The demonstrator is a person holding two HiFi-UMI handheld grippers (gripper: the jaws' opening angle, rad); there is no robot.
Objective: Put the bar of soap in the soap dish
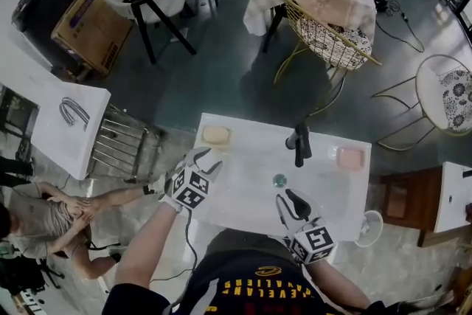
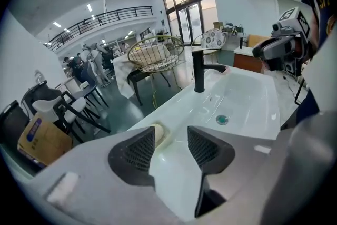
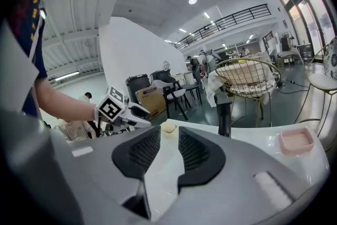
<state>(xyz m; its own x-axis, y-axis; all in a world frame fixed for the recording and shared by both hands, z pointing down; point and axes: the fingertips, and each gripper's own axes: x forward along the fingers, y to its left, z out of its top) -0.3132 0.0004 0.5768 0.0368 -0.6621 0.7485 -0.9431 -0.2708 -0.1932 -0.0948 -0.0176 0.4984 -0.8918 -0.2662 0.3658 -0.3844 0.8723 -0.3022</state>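
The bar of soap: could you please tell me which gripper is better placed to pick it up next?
Left. The left gripper is open, just short of the bar of soap at the left rear corner of the sink. The right gripper, also open and empty, sits farther off, nearer the soap dish.

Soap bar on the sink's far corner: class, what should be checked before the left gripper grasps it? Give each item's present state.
1. Left gripper open, nothing held: ok.
2. Soap bar between its fingers: not ok, it lies ahead of them.
3. Soap dish empty: ok.
4. Right gripper open and empty: ok.
5. Faucet clear of the left gripper: ok.
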